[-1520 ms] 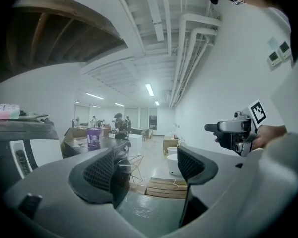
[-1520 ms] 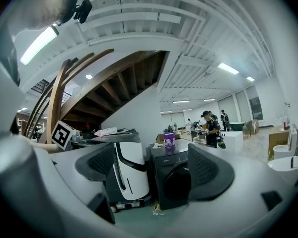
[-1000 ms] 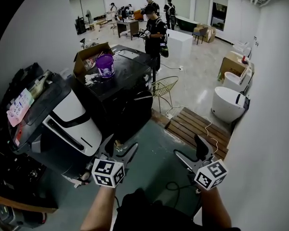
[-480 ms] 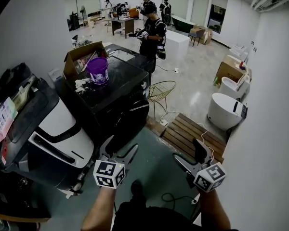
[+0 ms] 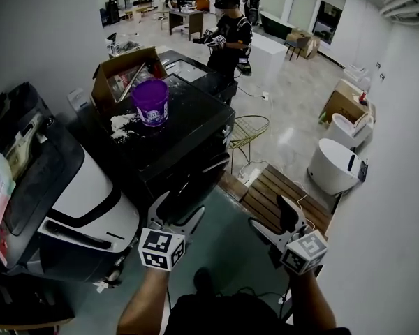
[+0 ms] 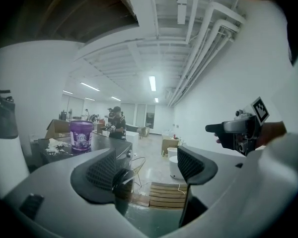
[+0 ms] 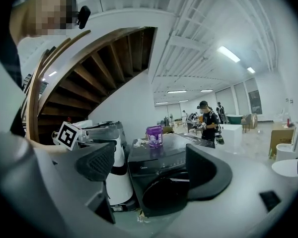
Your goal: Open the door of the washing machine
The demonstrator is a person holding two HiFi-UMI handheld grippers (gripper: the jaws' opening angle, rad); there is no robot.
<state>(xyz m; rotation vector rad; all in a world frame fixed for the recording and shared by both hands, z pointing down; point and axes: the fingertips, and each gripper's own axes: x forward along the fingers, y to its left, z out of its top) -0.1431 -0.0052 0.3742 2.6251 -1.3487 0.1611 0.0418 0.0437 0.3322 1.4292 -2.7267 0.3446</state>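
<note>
Left gripper (image 5: 179, 206), right gripper (image 5: 270, 213) agape; washing machine (image 5: 185, 128) door (image 5: 197, 187) seemingly closed

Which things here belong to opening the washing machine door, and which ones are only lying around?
For the job:
washing machine
its door
left gripper, open
right gripper, open

Lying about:
purple bucket
cardboard box
wire chair
wooden pallet

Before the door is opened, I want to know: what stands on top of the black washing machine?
A purple bucket stands on the washing machine, with a white crumpled heap beside it. The bucket's contents cannot be seen.
</note>
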